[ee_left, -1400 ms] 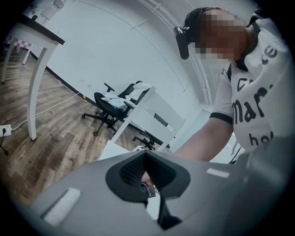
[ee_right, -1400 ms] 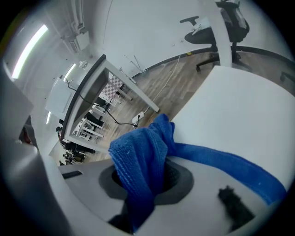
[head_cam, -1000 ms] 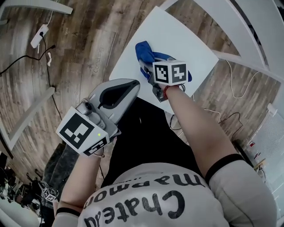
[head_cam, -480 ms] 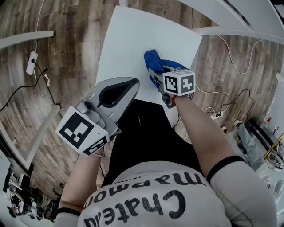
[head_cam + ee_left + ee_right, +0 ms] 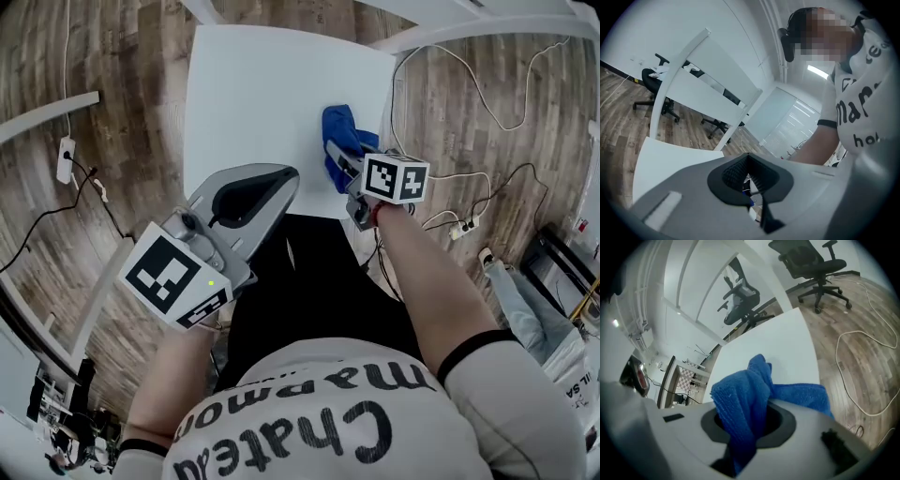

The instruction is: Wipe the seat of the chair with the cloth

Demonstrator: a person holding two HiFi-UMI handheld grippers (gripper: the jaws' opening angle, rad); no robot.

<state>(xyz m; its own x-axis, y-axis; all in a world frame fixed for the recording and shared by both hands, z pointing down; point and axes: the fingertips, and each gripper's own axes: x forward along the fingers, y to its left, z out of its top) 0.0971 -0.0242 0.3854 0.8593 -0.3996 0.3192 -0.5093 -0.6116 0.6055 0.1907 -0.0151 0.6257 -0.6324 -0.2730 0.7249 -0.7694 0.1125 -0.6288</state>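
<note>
The right gripper pinches the blue cloth between its jaws and presses it on the white chair seat, close to the seat's right edge. The left gripper hangs over the seat's near edge, apart from the cloth, jaws pressed together on nothing.

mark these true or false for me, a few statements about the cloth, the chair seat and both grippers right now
1. The cloth is red. False: it is blue.
2. The right gripper is shut on the cloth. True.
3. The left gripper grips the cloth too. False: its jaws are together on nothing, away from the cloth.
4. In the head view the cloth is at the right side of the white chair seat. True.
</note>
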